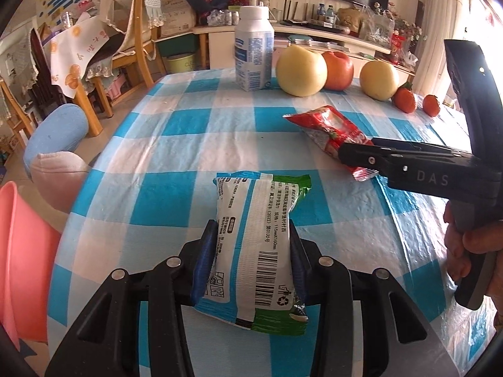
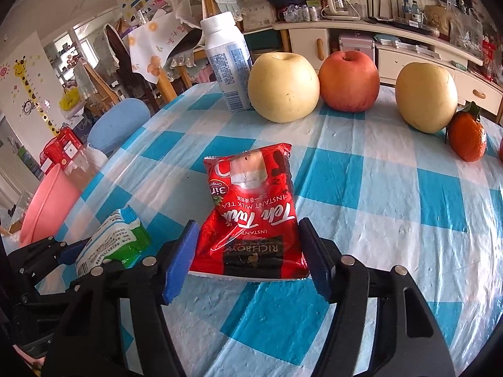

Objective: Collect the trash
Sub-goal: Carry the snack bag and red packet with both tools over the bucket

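- The left gripper [image 1: 253, 251] has its blue pads pressed against both sides of a white-and-green wet-wipe packet [image 1: 257, 248], which lies barcode-up on the blue-and-white checked tablecloth [image 1: 176, 144].
- The right gripper [image 2: 248, 257] straddles a red instant milk tea sachet [image 2: 251, 213]; the left pad touches its edge, the right pad sits just beside it, so the jaws are partly open and not clamped.
- In the left wrist view the sachet lies to the right of the wipe packet, with the right gripper's fingers over its near end and a person's hand [image 1: 462, 245] on the handle.
- Along the far edge of the table stand a white plastic bottle [image 2: 228, 62], two yellow pears [image 2: 283, 86], a red apple [image 2: 349, 80] between them and a tangerine [image 2: 467, 136].
- Nothing lies between either gripper and its packet.
- A pink basin [image 1: 22, 260] sits off the table's left edge, near a blue cushion [image 1: 56, 132].
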Demonstrator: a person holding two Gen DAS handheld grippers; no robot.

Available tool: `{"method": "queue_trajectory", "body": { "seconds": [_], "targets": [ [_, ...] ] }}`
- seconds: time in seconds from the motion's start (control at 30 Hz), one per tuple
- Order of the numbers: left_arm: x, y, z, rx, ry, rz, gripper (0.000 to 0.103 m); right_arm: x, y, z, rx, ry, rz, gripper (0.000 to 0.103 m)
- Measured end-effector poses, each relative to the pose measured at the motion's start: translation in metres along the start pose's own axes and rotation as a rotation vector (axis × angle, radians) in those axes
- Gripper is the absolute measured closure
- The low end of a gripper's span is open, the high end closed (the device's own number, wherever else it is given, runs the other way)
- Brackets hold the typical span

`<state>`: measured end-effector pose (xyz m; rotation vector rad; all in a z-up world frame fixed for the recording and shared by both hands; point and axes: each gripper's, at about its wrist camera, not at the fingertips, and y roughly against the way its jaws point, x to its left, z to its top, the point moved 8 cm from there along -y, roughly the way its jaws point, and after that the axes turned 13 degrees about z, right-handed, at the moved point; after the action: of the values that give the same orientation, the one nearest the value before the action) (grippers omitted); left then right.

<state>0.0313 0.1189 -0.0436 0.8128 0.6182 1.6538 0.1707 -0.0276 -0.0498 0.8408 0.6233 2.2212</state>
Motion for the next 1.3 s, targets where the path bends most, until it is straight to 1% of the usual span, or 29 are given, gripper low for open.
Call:
{"method": "queue_trajectory", "body": {
  "seconds": [0.2, 0.5, 0.7, 1.13, 1.3],
  "targets": [
    [0.013, 0.000, 0.002, -0.004, 0.015, 0.042, 0.061, 0.004, 0.002, -0.002, 0.003, 0.033, -0.016, 0.041],
    [0.030, 0.002, 0.005, -0.011, 0.052, 0.058, 0.062, 0.009, 0.003, -0.005, 0.004, 0.038, -0.015, 0.043],
    [0.043, 0.007, 0.008, -0.025, 0.069, 0.080, 0.062, 0.020, 0.003, -0.007, 0.005, 0.076, -0.022, 0.044],
    [0.062, 0.019, 0.013, -0.057, 0.088, 0.124, 0.062, 0.055, 0.023, -0.006, -0.035, 0.160, -0.030, 0.045],
    [0.074, 0.026, 0.017, -0.080, 0.094, 0.159, 0.062, 0.073, 0.029, -0.010, -0.037, 0.203, -0.031, 0.045]
  ]
}}
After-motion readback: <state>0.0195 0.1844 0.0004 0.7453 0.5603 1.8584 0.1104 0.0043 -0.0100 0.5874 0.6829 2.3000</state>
